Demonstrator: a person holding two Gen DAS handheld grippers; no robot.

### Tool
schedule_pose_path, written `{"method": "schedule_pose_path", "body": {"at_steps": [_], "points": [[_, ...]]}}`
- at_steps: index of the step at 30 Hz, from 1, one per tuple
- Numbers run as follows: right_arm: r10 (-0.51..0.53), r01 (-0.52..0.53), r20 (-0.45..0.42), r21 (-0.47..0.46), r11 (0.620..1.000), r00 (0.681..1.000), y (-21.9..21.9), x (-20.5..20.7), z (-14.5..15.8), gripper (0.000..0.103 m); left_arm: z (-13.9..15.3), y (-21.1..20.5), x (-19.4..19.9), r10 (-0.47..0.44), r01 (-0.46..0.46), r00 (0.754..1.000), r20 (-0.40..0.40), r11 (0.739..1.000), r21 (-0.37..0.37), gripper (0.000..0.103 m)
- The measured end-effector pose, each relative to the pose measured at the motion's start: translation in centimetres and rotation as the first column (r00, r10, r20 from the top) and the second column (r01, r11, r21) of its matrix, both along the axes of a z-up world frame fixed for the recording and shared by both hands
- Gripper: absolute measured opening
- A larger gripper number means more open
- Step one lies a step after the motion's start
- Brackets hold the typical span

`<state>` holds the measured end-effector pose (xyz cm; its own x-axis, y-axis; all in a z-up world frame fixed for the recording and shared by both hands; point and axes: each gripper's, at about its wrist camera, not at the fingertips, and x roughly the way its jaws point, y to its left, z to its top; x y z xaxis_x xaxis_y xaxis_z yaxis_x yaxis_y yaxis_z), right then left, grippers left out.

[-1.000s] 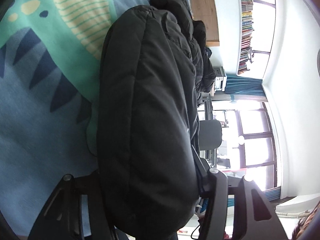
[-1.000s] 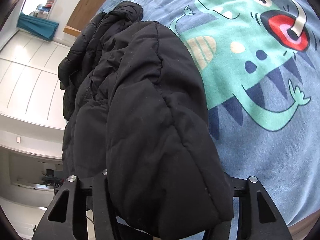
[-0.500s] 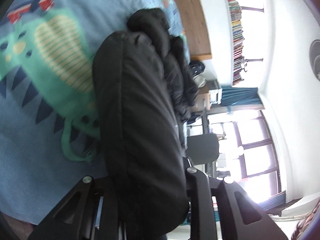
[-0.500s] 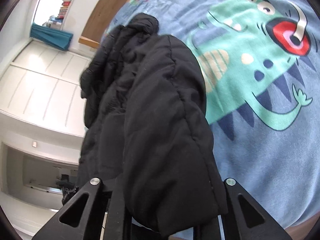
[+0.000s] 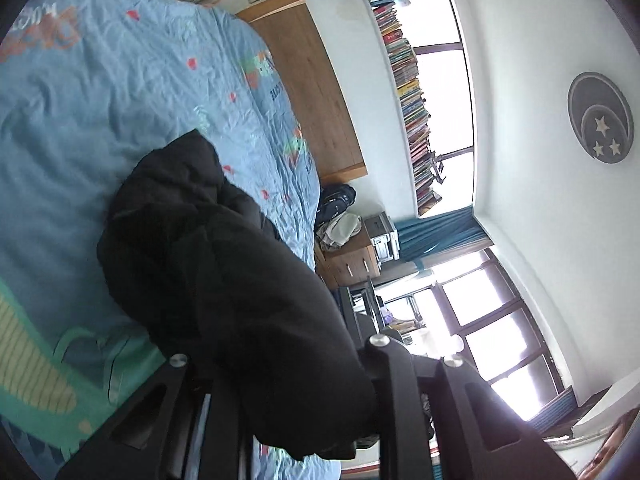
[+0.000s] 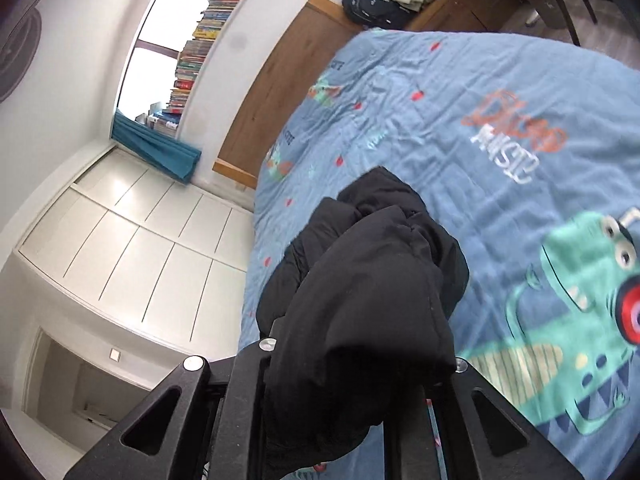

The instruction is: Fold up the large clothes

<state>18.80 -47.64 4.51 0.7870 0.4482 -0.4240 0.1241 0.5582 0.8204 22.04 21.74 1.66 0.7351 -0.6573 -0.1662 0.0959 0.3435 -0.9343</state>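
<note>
I see a plain black jacket (image 6: 372, 292) on a blue bedspread (image 6: 460, 128) printed with a green dinosaur (image 6: 576, 312).

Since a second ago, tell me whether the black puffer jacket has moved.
Yes. The black puffer jacket, clamped by both grippers, has lifted away from the dinosaur bedspread; the green dinosaur print looks smaller.

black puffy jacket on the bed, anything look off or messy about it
The black puffy jacket is bunched in a crumpled heap rather than spread flat, one end pinched in the left gripper and the right gripper, the rest slumped on the blue dinosaur-print bedspread. Nothing looks torn.
</note>
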Motion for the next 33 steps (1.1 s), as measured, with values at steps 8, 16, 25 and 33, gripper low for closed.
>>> {"method": "schedule_pose_path", "body": {"at_steps": [8,16,25,33], "points": [[-0.115,0.116,-0.112,0.004,0.993,0.987,0.1,15.3,-0.1,0.018,0.7,-1.5,16.3,0.079,-0.07,0.991,-0.107,0.994,0.086,0.018],[-0.151,0.146,-0.264,-0.039,0.988,0.953,0.2,27.1,-8.8,0.022,-8.5,-3.6,31.7,0.113,-0.057,0.952,-0.286,0.979,0.195,0.023],[-0.122,0.118,-0.325,-0.034,0.992,0.938,1.0,30.8,-15.0,0.03,-15.2,-5.1,35.9,0.09,-0.024,0.926,-0.367,0.983,0.18,0.028],[-0.139,0.15,-0.232,0.033,0.988,0.963,-1.2,28.9,-10.7,0.083,-7.5,-3.0,34.3,0.084,-0.048,0.96,-0.267,0.989,0.138,0.067]]}}
